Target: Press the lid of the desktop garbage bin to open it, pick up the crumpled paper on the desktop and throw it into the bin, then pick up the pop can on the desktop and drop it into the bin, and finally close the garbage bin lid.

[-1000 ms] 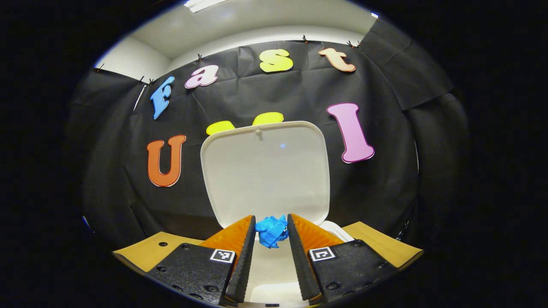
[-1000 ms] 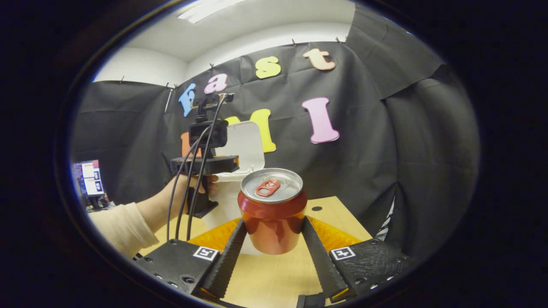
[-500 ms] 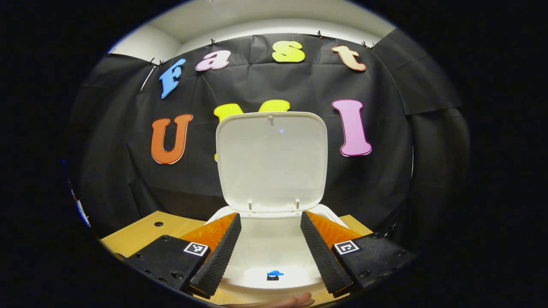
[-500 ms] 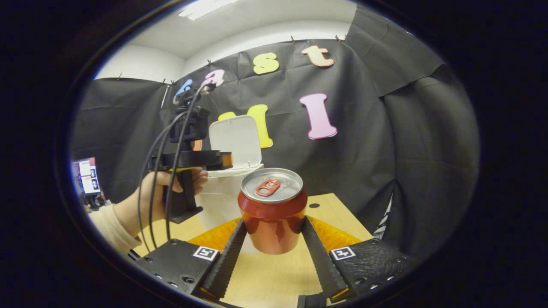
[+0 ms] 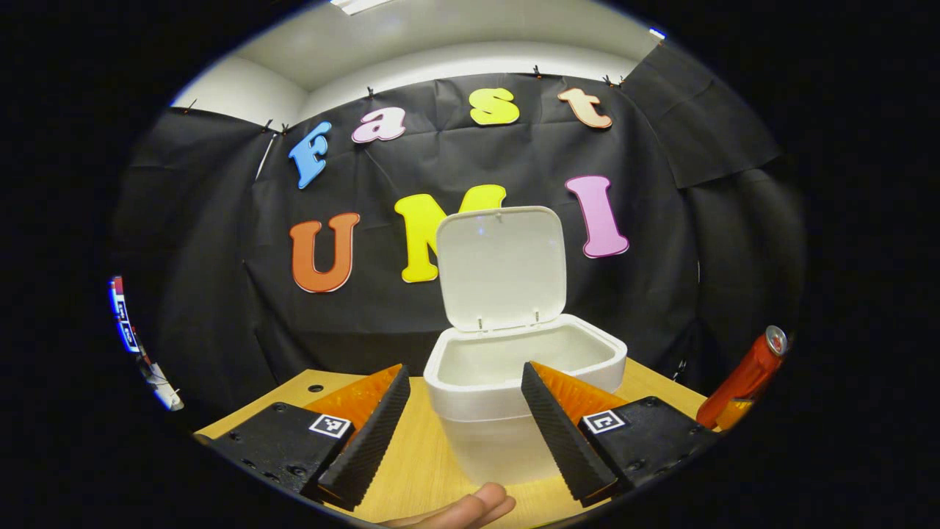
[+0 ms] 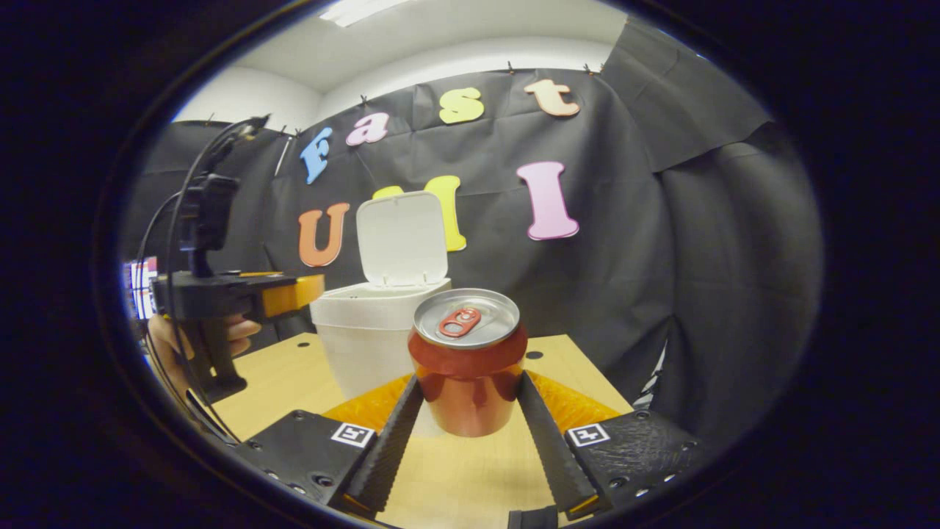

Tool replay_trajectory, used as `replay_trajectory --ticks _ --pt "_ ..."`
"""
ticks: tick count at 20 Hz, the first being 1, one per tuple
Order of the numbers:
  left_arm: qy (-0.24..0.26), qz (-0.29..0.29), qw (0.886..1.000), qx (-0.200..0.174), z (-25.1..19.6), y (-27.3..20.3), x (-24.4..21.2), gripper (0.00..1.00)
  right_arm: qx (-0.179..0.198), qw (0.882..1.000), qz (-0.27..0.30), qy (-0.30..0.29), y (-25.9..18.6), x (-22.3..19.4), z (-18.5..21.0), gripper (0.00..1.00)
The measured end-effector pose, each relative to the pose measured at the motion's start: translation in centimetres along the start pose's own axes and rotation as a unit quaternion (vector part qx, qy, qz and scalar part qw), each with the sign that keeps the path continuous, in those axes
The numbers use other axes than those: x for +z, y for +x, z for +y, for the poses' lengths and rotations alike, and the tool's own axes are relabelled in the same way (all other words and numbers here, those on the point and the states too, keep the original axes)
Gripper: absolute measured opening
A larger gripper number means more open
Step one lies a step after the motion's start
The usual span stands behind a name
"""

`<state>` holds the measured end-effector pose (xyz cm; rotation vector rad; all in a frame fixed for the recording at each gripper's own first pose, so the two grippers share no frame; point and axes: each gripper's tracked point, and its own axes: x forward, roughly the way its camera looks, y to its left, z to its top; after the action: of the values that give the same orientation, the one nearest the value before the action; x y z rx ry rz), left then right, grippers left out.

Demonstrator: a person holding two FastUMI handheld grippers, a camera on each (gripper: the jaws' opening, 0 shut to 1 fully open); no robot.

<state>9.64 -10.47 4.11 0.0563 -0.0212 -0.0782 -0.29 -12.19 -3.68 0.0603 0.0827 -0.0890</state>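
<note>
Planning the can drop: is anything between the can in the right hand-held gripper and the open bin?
No. In the right gripper view only bare tabletop separates the can from the bin, whose lid stands open.

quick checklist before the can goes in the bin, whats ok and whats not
1. Lid up, bin mouth open: ok.
2. Can gripped by the right gripper, fingers on both sides, upright: ok.
3. Left gripper open, holding nothing: ok.
4. Left gripper out of the can's path: cannot tell; in the right gripper view it sits left of the bin.
5. Paper inside the bin: cannot tell, the bottom is hidden.
6. Can above the bin mouth: not ok, it sits short of it, nearer the camera.
</note>
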Motion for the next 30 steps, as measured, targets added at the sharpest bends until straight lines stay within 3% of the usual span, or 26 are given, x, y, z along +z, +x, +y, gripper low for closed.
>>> replay_trajectory --ticks 7,10,15,24,30 --pt "-0.006 -0.019 0.997 0.078 10.1 -5.5 -2.7 0.98 0.027 0.999 0.012 -0.020 -1.0 -1.5 4.0 0.80" --pt "-0.001 -0.007 0.996 0.091 12.6 -7.3 -4.7 0.98 0.044 0.998 0.042 -0.022 -1.2 -3.5 6.1 0.80" --pt "0.000 0.002 0.997 0.082 13.8 -8.5 -6.6 0.98 0.030 0.997 0.039 -0.056 -1.0 -2.6 8.3 0.80" --pt "-0.004 0.010 0.999 0.051 14.4 -10.0 -7.2 0.99 0.080 0.994 0.015 -0.072 -1.4 6.5 16.0 0.80" --pt "-0.011 0.009 0.999 0.040 14.4 -10.3 -7.2 0.99 0.068 0.993 0.009 -0.096 3.3 13.8 18.9 0.80"
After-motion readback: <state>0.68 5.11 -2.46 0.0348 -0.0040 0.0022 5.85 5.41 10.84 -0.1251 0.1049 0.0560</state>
